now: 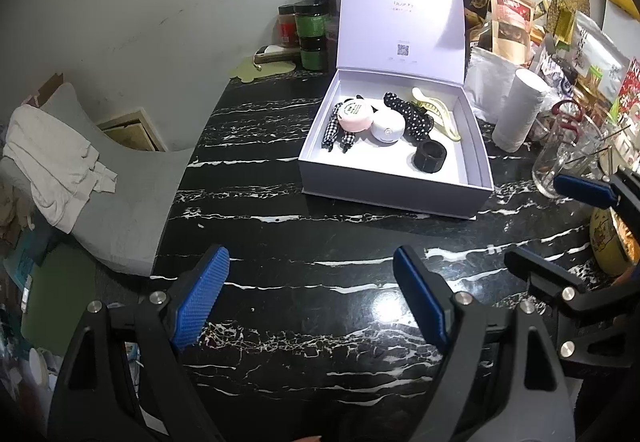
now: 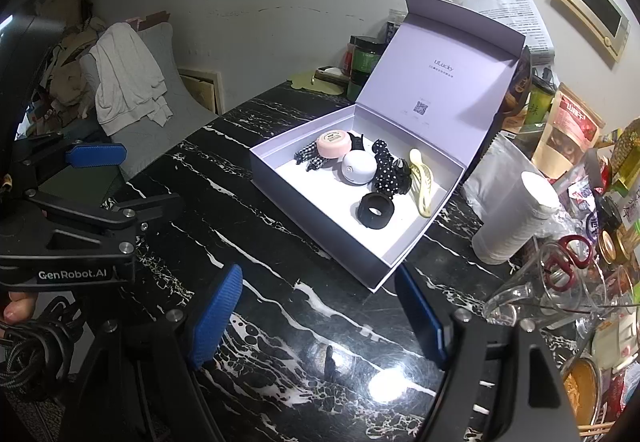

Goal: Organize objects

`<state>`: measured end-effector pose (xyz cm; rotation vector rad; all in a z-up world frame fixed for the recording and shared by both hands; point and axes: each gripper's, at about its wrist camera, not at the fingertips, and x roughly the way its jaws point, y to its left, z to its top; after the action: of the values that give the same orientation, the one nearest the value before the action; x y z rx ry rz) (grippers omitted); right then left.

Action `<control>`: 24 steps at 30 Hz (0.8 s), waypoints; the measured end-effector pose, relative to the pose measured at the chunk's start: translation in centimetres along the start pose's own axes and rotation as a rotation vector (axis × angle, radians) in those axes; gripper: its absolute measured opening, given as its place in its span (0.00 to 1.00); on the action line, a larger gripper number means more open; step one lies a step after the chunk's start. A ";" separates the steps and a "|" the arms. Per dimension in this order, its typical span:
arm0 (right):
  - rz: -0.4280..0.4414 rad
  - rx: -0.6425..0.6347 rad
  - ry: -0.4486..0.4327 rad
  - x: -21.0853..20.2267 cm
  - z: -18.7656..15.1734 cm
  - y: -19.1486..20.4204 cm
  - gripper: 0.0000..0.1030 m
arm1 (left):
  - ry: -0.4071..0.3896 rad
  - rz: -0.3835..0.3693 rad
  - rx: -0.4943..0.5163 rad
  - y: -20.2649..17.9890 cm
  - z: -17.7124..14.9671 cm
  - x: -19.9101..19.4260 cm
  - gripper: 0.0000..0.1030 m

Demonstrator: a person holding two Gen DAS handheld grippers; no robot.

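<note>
Item 1: pale lilac box point(image 1: 394, 177), sitting on the black white-veined tabletop point(image 1: 304, 242), its hinged lid point(image 1: 400, 17) standing upright at the back (a small printed code showing on the lid's inner face).

Contents, all lying inside the box:
- pink round case point(image 1: 354, 116), resting toward the box's back left corner, on top of a black-and-white checked hair tie point(image 1: 336, 131);
- white round case point(image 1: 386, 127), sitting just beside the pink one, nearer the box's middle;
- black polka-dot scrunchie point(image 1: 408, 113), lying behind the white case;
- cream hair claw point(image 1: 436, 109), lying toward the box's right wall, touching the scrunchie;
- black ring-shaped band point(image 1: 430, 157), standing alone nearest the box's front edge.

Item 2: left gripper point(image 1: 312, 298), hovering over bare tabletop in front of the box, jaws standing wide apart and holding nothing.

Item 3: right gripper point(image 2: 320, 318), hovering off the box's front right corner, jaws likewise spread and gripping nothing.

Item 4: white paper roll point(image 1: 518, 109), standing upright just right of the box.
</note>
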<state>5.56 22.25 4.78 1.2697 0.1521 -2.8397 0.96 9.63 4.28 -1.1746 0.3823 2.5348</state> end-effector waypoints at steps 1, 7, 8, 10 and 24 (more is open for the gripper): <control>-0.001 0.000 0.001 0.0 0.0 0.0 0.77 | 0.001 -0.001 0.001 0.0 -0.1 0.0 0.81; -0.004 0.000 0.006 0.2 0.1 -0.1 0.77 | 0.013 -0.016 -0.005 -0.1 -0.1 0.3 0.81; -0.004 -0.001 0.006 0.2 0.1 -0.1 0.77 | 0.014 -0.017 -0.006 0.0 -0.1 0.4 0.81; 0.003 0.001 0.007 0.2 0.1 -0.2 0.77 | 0.018 -0.015 -0.003 -0.1 -0.2 0.4 0.81; 0.002 0.000 0.026 1.1 -0.1 0.0 0.77 | 0.038 -0.027 -0.007 0.1 -0.5 1.2 0.81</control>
<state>4.89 22.29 3.85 1.3065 0.1510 -2.8221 0.48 9.55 3.05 -1.2242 0.3648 2.4951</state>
